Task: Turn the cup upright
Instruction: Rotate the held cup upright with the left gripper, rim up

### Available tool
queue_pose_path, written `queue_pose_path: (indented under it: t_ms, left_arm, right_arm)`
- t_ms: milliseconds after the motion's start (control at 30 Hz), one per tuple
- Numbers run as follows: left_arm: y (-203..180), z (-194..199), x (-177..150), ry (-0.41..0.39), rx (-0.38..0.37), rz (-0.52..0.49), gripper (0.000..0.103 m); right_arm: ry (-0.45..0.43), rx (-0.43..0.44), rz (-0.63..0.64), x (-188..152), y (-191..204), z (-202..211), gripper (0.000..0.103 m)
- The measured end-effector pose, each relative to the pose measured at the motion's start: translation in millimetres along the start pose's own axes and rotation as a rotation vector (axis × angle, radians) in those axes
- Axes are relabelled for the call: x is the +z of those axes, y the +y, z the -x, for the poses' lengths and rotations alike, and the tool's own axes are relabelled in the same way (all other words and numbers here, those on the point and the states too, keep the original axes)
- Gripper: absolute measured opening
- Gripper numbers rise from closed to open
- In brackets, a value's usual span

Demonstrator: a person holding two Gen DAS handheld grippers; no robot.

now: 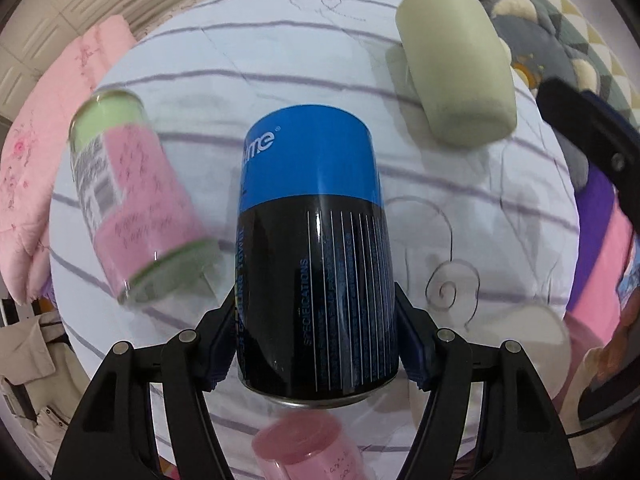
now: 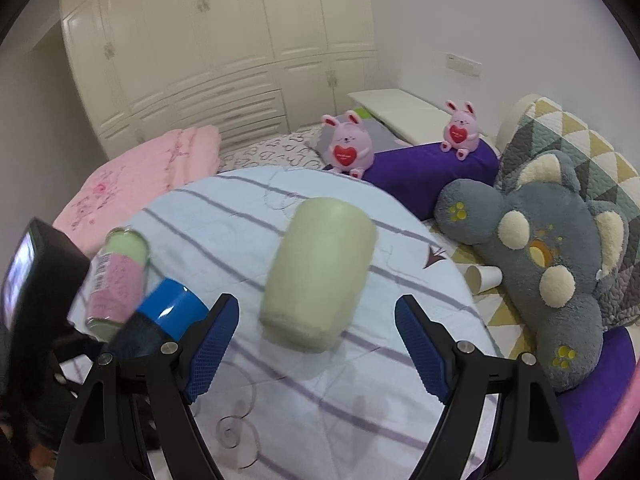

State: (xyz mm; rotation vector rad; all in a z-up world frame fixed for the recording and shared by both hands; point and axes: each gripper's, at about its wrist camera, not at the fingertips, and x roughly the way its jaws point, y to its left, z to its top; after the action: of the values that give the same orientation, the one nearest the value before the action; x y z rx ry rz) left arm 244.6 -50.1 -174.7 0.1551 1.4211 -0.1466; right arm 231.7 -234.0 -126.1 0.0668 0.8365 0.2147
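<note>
A pale green cup (image 2: pixel 318 272) stands upside down on the striped cloth of the round table (image 2: pixel 400 392); it also shows in the left wrist view (image 1: pixel 454 66). My right gripper (image 2: pixel 316 346) is open just in front of the cup, its blue pads (image 2: pixel 212 344) to either side and apart from it. My left gripper (image 1: pixel 314 344) is shut on a blue and black can (image 1: pixel 314 252), held above the table; the can shows in the right wrist view (image 2: pixel 160 324) at the left.
A pink and green can (image 1: pixel 132 196) lies at the left, also in the right wrist view (image 2: pixel 118 276). A pink cup (image 1: pixel 308 448) sits near the front edge. A grey plush toy (image 2: pixel 536 264), a paper cup (image 2: pixel 482 278) and pillows lie right of the table.
</note>
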Motion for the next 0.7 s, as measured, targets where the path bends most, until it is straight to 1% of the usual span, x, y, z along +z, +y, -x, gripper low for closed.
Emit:
queue_pose_path:
  t_ms: [33, 67, 133, 167, 200, 267, 400, 533, 700]
  left_arm:
    - [1.5, 0.8, -4.4, -0.007, 0.001, 0.002, 0.073]
    - [3.2, 2.8, -7.2, -0.017, -0.002, 0.005, 0.081]
    - [6.1, 11.9, -12.8, -0.053, -0.012, 0.013, 0.092]
    - [7.8, 17.4, -15.4, -0.071, -0.014, 0.019, 0.093]
    - [9.3, 21.7, -17.5, -0.083, -0.016, 0.022, 0.094]
    - [12.2, 30.7, -23.5, -0.108, -0.012, 0.028, 0.095]
    - [19.9, 41.7, -38.8, -0.138, 0.033, 0.047, 0.095]
    - [31.5, 45.2, -51.6, -0.154, 0.001, 0.084, 0.095]
    - [43.5, 38.7, -63.1, -0.147, -0.007, 0.112, 0.095]
  right_arm:
    - [0.005, 0.014, -0.004, -0.4, 1.3, -0.1, 0.082]
    - [0.02, 0.038, -0.016, -0.7, 3.6, -0.3, 0.082]
    - [0.064, 0.093, -0.05, -1.1, 6.5, -2.3, 0.082]
    - [0.081, 0.113, -0.062, -1.1, 7.3, -3.6, 0.082]
    - [0.102, 0.141, -0.079, -1.2, 8.5, -5.2, 0.082]
    - [0.134, 0.172, -0.108, -2.1, 10.6, -8.1, 0.082]
    - [0.206, 0.229, -0.167, -4.1, 16.4, -19.3, 0.082]
    - [0.303, 0.28, -0.188, -7.0, 32.3, -39.0, 0.082]
    - [0.381, 0.296, -0.184, -14.9, 54.1, -64.1, 0.082]
